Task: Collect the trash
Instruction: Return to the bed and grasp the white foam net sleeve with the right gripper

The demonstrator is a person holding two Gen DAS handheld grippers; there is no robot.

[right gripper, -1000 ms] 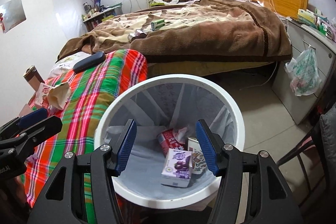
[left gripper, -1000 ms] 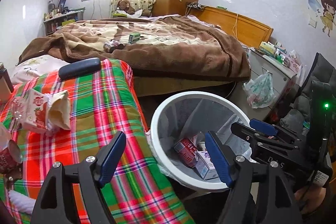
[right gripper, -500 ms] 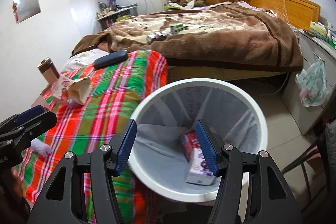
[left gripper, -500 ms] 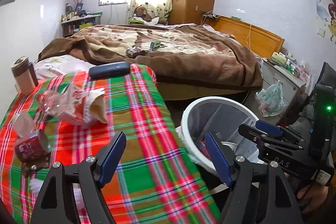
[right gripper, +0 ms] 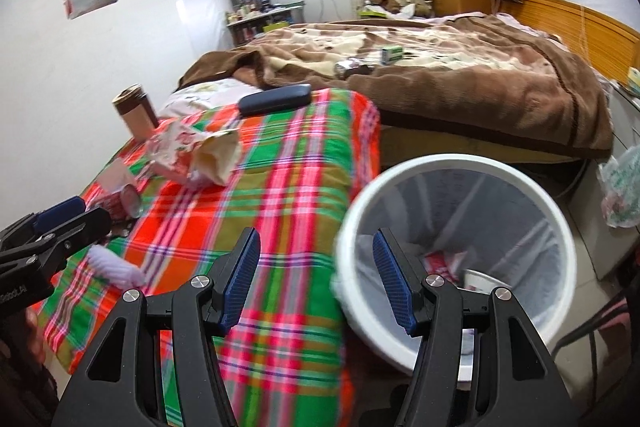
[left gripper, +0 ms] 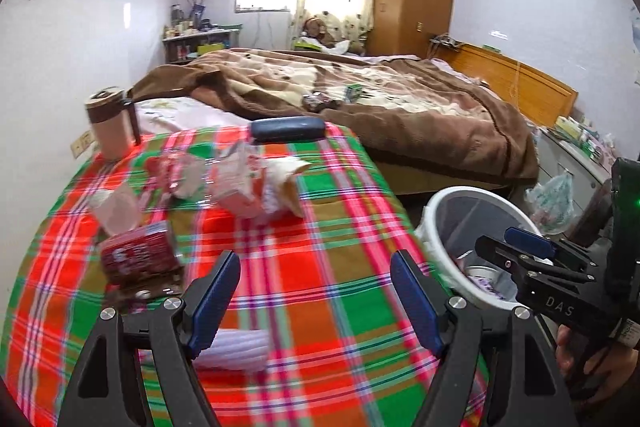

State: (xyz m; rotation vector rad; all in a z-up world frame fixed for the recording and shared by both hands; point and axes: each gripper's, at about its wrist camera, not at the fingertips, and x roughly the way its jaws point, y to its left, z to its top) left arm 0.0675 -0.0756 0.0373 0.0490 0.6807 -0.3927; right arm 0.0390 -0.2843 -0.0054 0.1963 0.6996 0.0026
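My left gripper (left gripper: 316, 291) is open and empty above the plaid tablecloth (left gripper: 320, 259). Ahead of it on the cloth lie a red can (left gripper: 136, 259) on its side, a clear plastic cup (left gripper: 116, 211), a torn pink carton with a paper bag (left gripper: 248, 187) and a white ribbed wad (left gripper: 236, 345) close under the left finger. My right gripper (right gripper: 316, 279) is also open and empty, straddling the table's edge and the white bin (right gripper: 452, 161). The bin holds a red carton (right gripper: 440, 261) and a cup. The can (right gripper: 120, 203), carton (right gripper: 192, 151) and wad (right gripper: 116, 267) lie to its left.
A brown-lidded tumbler (left gripper: 112, 123) and a dark glasses case (left gripper: 286, 129) sit at the table's far end. Beyond is a bed under a brown blanket (left gripper: 400, 99) with small items on it. A plastic bag (right gripper: 620, 187) hangs on a cabinet right of the bin.
Both grippers have swung left, away from the bin and over the table. The bin has slid to the right in both views, and the can, cup and wad have come into view.
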